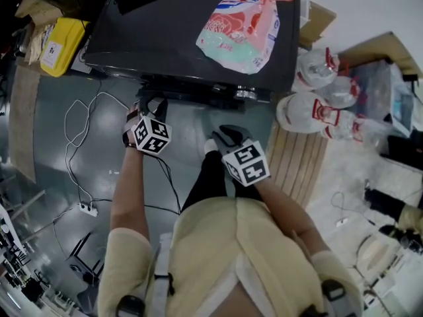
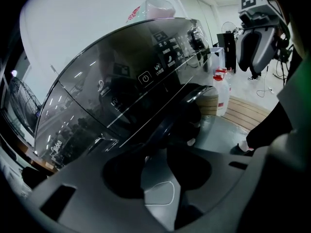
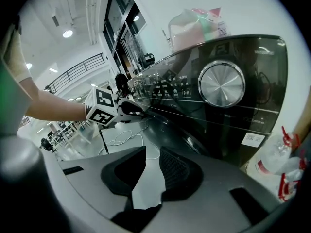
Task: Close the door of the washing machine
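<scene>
Left gripper point(image 2: 156, 160): jaws stand moderately apart and hold nothing; only grey floor and a loop of white cable point(image 2: 163, 198) show in the gap. Its tips are right at the washing machine point(image 1: 165, 32) front, and the round dark door point(image 2: 187, 108) bulges just ahead of them and slightly to their right. The door lies against the machine front; whether it is latched cannot be told. Right gripper point(image 3: 148, 165): jaws likewise apart and empty, with bare floor between them. It is held back from the machine, further off than the left gripper. The silver dial point(image 3: 222, 84) is ahead of the right gripper and above it. A pink and white bag point(image 1: 244, 25) lies on the machine top, beyond both grippers. White bottles point(image 1: 310, 107) stand on slatted boards point(image 1: 297, 157) to the right of the right gripper.
</scene>
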Demonstrator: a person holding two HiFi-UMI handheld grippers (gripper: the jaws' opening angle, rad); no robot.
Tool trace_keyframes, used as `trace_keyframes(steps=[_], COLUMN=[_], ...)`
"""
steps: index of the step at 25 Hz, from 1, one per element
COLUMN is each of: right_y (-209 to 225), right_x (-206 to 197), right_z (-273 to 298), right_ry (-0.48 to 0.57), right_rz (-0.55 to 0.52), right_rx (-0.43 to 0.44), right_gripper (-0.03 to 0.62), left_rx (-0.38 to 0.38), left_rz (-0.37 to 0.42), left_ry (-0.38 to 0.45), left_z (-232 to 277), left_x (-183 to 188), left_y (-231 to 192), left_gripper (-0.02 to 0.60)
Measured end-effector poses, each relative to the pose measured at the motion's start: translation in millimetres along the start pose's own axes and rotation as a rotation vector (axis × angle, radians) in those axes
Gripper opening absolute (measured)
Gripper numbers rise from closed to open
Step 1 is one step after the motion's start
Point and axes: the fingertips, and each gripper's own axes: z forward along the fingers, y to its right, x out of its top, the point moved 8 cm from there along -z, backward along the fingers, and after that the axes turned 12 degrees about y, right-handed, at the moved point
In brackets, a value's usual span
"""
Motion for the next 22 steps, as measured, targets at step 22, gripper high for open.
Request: trace_keyframes(steps=[22], right_y=[1], right_x=[3], right_z=[-15], right_ry=[0.007], right_rz=[-0.03], right_rx=[0.007], right_gripper=[0.084], left_rx=[0.078], left_rz=[-0.092], left_ry=[-0.1], left_z=[-4], left_x=[8], left_y=[1], left_gripper=[0.132])
